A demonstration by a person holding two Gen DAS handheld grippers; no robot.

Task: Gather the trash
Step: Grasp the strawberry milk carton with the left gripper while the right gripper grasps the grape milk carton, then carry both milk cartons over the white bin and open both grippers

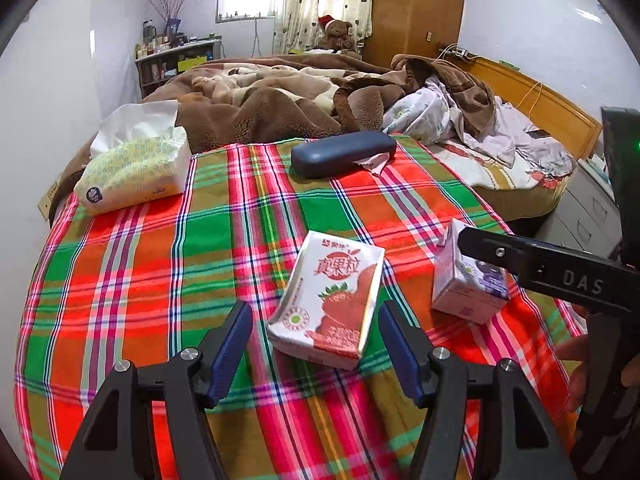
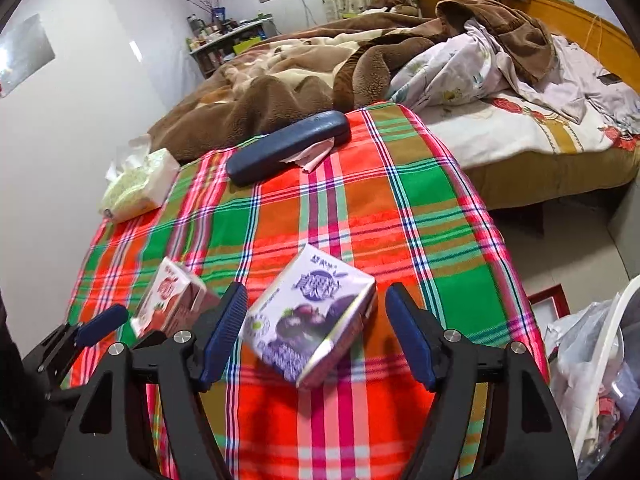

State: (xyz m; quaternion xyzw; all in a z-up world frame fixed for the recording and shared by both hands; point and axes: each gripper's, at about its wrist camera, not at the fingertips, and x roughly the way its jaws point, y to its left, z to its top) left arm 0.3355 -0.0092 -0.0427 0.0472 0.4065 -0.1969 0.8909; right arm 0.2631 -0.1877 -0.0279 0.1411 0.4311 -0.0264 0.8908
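Two cartons down on the plaid cloth [image 1: 160, 264] over the bed, one per claw.

Left claw [image 1: 316, 344]: fingers apart, nothing clamped. Strawberry carton [image 1: 328, 300] lies flat between and just ahead of the tips, centre-bottom of the left wrist view. Long axis runs roughly away from the claw, tilted slightly to upper right of frame, so the pads bracket its long sides. No pad contact visible.

Right claw [image 2: 316, 332]: fingers apart, wide, nothing clamped. Purple carton [image 2: 312, 316] sits between the tips, centre-bottom of the right wrist view, skewed with a corner toward lower right. Left pad just beside its near edge; touching or not, cannot tell. Right pad clear of it.

Each hand nearer its own carton: strawberry left, purple right. Cartons apart, not touching.

Writing: strawberry face carries large red Chinese characters over a strawberry picture, plus a small round green emblem. Purple face has matching stylised characters, too blurred to read. "DAS" embossed on the right claw's body, right edge of the left wrist view.

Trash bag [image 2: 592, 360] at lower right of the right wrist view, off the bed's edge; likely drop point.
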